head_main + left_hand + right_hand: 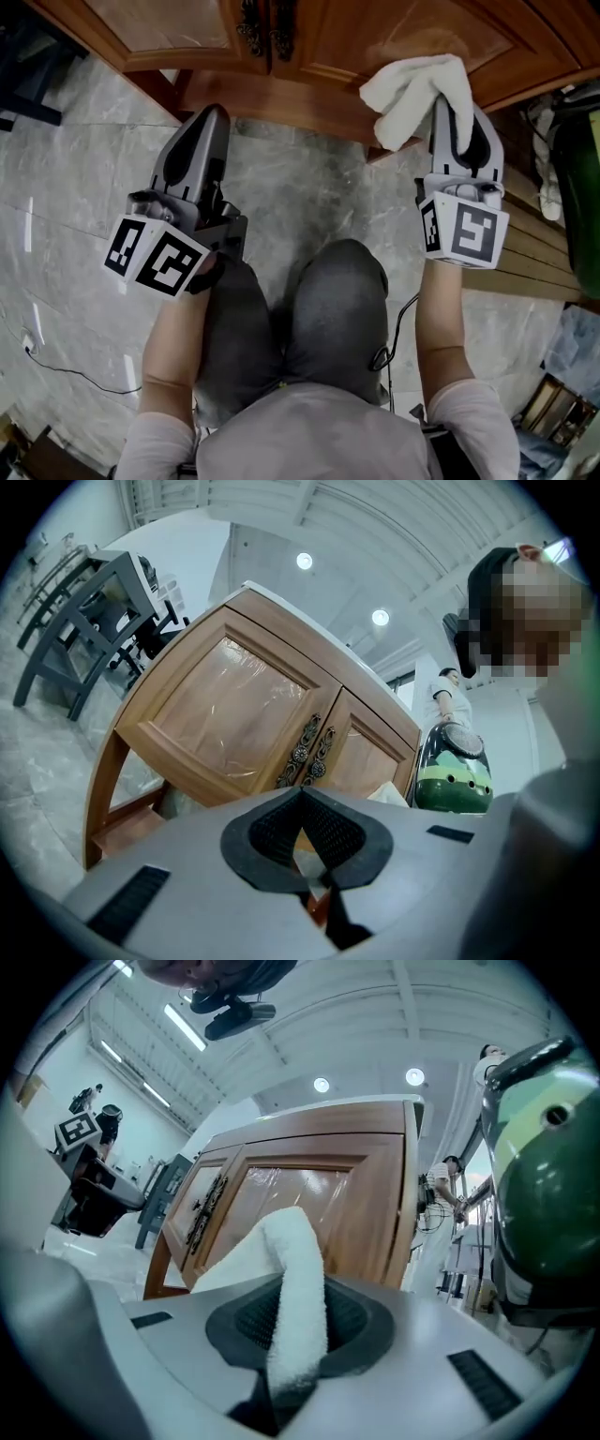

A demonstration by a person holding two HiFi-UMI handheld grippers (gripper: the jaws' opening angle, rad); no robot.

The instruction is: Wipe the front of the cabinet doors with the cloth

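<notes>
— Where is the right claw (298, 1335)?
— Its jaws are clamped on the white cloth (295, 1260), which bulges up past the tips and spills over to that claw's left. The cabinet doors (319, 1194) stand just ahead of it. Whether the cloth touches the wood cannot be told.
— And the left claw (302, 803)?
— Its jaws are pressed together with nothing between them. It points at the dark ornate handles (309, 752) straight ahead and hangs above the grey marble floor (309, 187), apart from the wood.
</notes>
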